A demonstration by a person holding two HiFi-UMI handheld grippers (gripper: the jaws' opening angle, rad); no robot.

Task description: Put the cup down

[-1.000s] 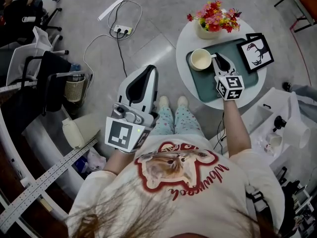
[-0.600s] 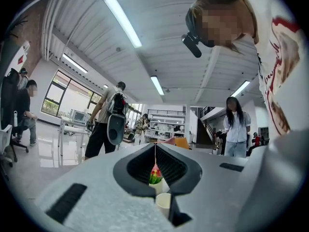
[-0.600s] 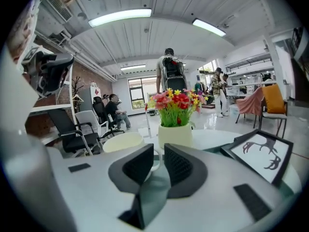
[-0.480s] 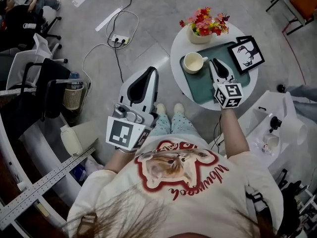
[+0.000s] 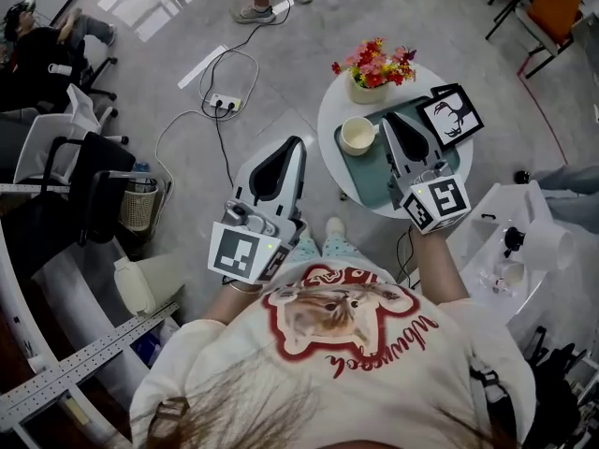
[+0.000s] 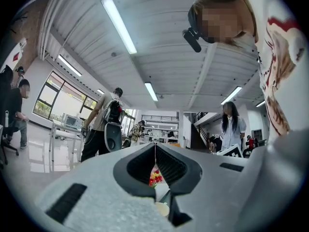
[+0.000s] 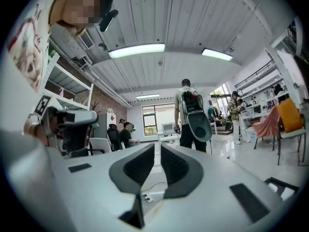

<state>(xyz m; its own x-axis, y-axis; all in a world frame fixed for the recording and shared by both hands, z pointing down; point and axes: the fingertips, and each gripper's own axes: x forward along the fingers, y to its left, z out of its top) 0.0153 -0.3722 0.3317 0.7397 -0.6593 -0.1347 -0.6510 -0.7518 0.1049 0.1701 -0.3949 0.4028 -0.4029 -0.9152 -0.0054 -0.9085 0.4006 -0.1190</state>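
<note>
Your right gripper (image 5: 389, 122) has drawn back from the cup (image 5: 357, 136), jaws slightly parted and empty, so the cup stands free on the tray (image 5: 367, 172) at upper right, and the put-down looks finished.

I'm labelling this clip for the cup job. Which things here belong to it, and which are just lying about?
Part of the job: cup, standing on the green tray; right gripper, holding nothing.

Lying about: flowers; framed deer picture; power strip on the floor; left gripper, idle, jaws together.
</note>
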